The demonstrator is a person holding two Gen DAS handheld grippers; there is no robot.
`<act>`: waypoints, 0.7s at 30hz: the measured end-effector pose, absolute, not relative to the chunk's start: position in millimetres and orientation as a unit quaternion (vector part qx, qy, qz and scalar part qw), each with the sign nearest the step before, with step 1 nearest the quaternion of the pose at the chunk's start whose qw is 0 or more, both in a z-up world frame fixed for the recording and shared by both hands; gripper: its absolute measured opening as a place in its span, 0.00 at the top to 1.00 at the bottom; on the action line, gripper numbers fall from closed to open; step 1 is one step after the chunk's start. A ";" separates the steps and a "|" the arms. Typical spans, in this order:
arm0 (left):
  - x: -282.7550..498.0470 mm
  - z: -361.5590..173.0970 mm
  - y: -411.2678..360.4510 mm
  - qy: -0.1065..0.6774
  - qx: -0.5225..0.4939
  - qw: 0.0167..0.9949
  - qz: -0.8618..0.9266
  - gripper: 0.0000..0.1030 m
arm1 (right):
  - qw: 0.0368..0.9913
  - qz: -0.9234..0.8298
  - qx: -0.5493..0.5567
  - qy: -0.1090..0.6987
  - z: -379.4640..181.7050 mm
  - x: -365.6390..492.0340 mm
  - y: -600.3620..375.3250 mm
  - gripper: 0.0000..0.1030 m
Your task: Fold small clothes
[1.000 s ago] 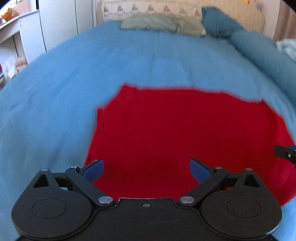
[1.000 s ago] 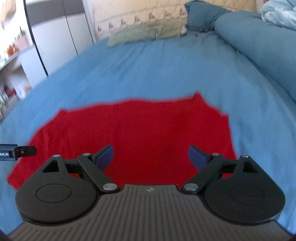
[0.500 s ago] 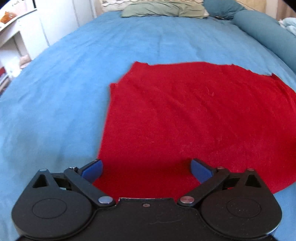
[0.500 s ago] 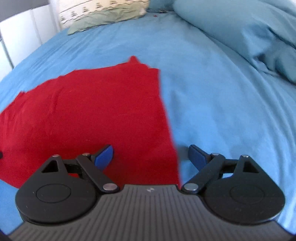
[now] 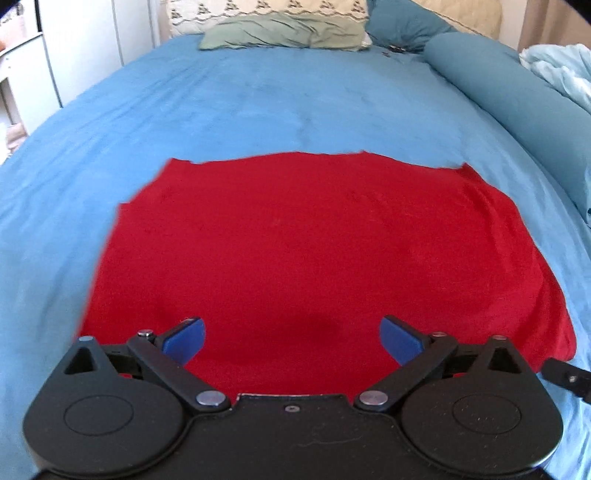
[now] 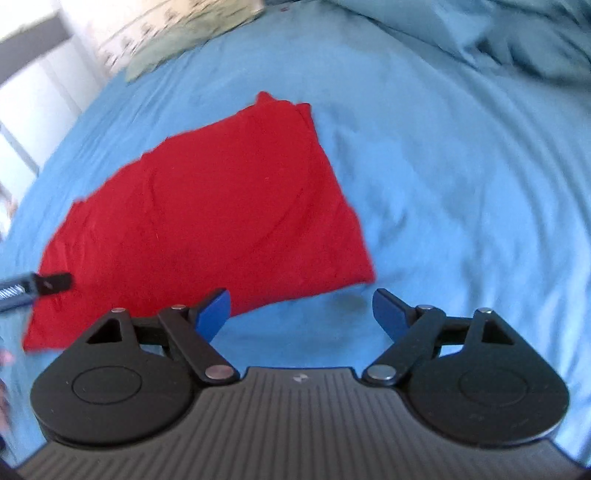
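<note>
A red garment (image 5: 295, 243) lies flat on the blue bed cover (image 5: 258, 99). My left gripper (image 5: 291, 338) is open and empty, hovering over the garment's near edge. In the right wrist view the garment (image 6: 207, 206) lies to the left and ahead. My right gripper (image 6: 301, 308) is open and empty, over bare cover just off the garment's near right corner. A tip of the right gripper shows at the right edge of the left wrist view (image 5: 565, 376). A part of the left gripper shows at the left edge of the right wrist view (image 6: 37, 286).
Pillows (image 5: 284, 31) lie at the head of the bed. A rolled blue duvet (image 5: 517, 99) runs along the right side, also shown in the right wrist view (image 6: 498, 33). White cabinets (image 5: 74, 48) stand to the left of the bed.
The right gripper has swung right and back, off the garment onto bare cover by its near right corner. The left gripper has tilted up and shifted right over the near edge. Both stayed open.
</note>
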State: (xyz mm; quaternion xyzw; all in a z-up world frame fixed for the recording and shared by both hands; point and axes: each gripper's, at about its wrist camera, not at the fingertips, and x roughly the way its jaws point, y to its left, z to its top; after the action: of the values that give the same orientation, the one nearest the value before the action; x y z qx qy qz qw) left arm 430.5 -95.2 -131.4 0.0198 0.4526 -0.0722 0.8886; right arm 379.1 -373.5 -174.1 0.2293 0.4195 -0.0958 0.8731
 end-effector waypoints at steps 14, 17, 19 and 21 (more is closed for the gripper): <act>483.9 -153.6 -104.9 0.497 0.031 0.865 -0.065 0.01 | 0.876 -0.099 0.297 0.368 -193.4 431.4 -414.5 0.25; 489.3 -161.3 -99.5 0.510 0.019 0.858 -0.060 0.00 | 0.886 -0.068 0.248 0.387 -192.1 442.3 -411.3 0.35; 492.1 -165.7 -99.7 0.516 0.019 0.855 -0.059 0.00 | 0.888 -0.053 0.226 0.398 -192.3 448.3 -408.2 0.47; 493.0 -168.4 -102.3 0.519 0.030 0.852 -0.058 0.00 | 0.889 -0.046 0.206 0.406 -191.8 451.2 -404.2 0.55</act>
State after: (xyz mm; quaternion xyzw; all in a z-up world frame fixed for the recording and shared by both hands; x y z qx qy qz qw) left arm 493.0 -102.3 -168.4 0.0298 0.5188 -0.0584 0.8524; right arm 451.2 -404.2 -191.8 0.2058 0.4058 -0.0459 0.8893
